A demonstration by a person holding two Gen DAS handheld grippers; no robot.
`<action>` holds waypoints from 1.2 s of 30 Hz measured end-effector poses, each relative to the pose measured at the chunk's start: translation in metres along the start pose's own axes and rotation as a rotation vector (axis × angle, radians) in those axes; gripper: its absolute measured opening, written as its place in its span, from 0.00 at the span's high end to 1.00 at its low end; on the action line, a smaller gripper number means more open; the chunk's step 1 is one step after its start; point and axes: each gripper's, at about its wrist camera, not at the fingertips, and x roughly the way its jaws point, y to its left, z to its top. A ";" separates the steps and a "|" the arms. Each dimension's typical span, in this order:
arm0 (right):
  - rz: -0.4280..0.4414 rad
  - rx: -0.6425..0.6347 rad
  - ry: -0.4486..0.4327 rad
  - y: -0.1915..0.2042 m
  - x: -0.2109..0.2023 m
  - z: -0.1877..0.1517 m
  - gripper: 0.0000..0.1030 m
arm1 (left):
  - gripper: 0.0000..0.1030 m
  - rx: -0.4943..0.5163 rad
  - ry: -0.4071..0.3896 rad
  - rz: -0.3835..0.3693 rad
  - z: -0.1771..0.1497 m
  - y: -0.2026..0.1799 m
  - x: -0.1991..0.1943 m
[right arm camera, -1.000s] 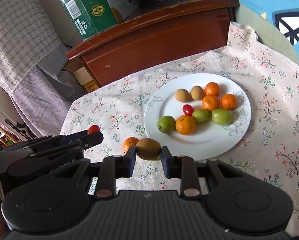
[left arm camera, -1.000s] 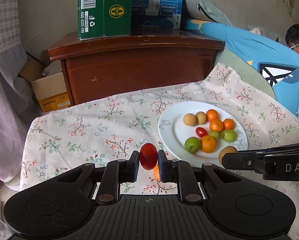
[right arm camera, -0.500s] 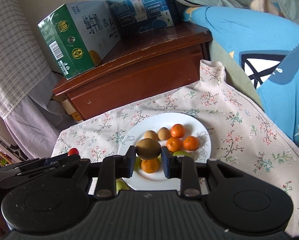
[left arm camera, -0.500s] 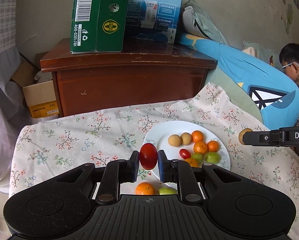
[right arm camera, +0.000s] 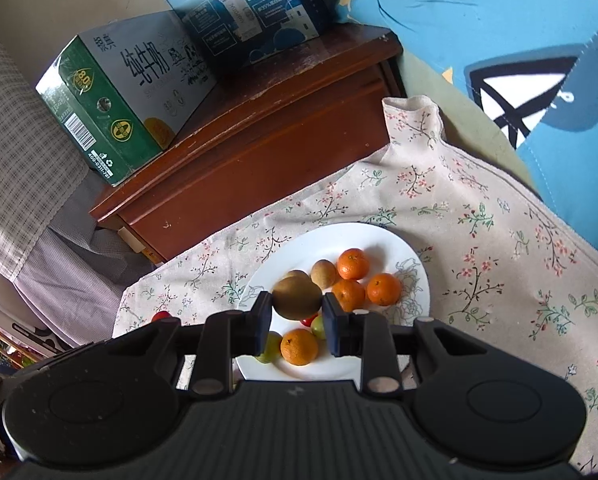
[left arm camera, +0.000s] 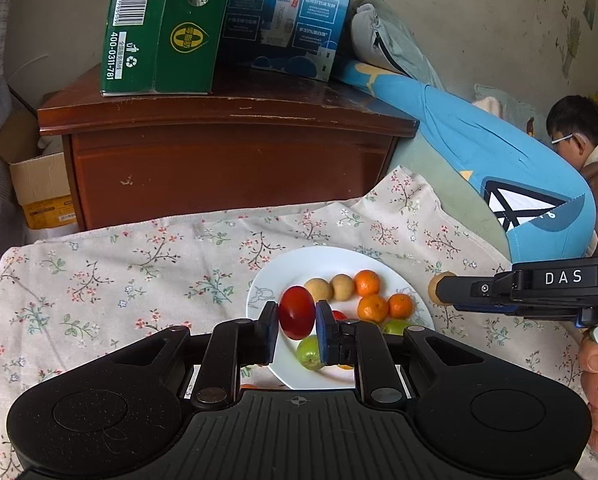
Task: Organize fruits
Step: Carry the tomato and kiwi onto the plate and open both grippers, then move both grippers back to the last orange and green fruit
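My left gripper (left arm camera: 297,322) is shut on a red cherry tomato (left arm camera: 296,317), held above the near left part of a white plate (left arm camera: 283,276). My right gripper (right arm camera: 297,305) is shut on a brown kiwi (right arm camera: 297,297) over the same plate (right arm camera: 387,240). On the plate lie several small oranges (right arm camera: 353,263), two tan round fruits (left arm camera: 318,289), green fruits (left arm camera: 309,353) and another red tomato, partly hidden by the fingers. In the left wrist view the right gripper (left arm camera: 439,289) reaches in from the right with the kiwi at its tip.
The plate sits on a floral cloth (left arm camera: 139,260). Behind it stands a brown wooden cabinet (left arm camera: 227,148) bearing a green carton (left arm camera: 159,28) and a blue carton (left arm camera: 287,20). A blue cushion (right arm camera: 519,60) lies to the right. A person (left arm camera: 579,140) sits at far right.
Both grippers have lifted and drawn back toward the plate with their fruit still gripped. The plate now lies directly under each gripper's fingertips. The right gripper rolled.
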 end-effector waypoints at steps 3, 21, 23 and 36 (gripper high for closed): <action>-0.003 0.059 0.049 -0.008 0.009 -0.005 0.73 | 0.83 -0.003 0.013 -0.009 -0.001 -0.001 0.013; -0.071 0.075 0.106 -0.011 0.042 -0.013 0.73 | 0.83 -0.044 0.067 -0.037 0.002 0.002 0.062; -0.079 0.090 0.106 -0.014 0.045 -0.013 0.71 | 0.82 -0.047 0.061 -0.033 0.002 0.001 0.062; -0.034 0.014 0.069 0.000 0.036 -0.009 0.66 | 0.65 -0.098 0.014 0.007 0.023 0.007 0.038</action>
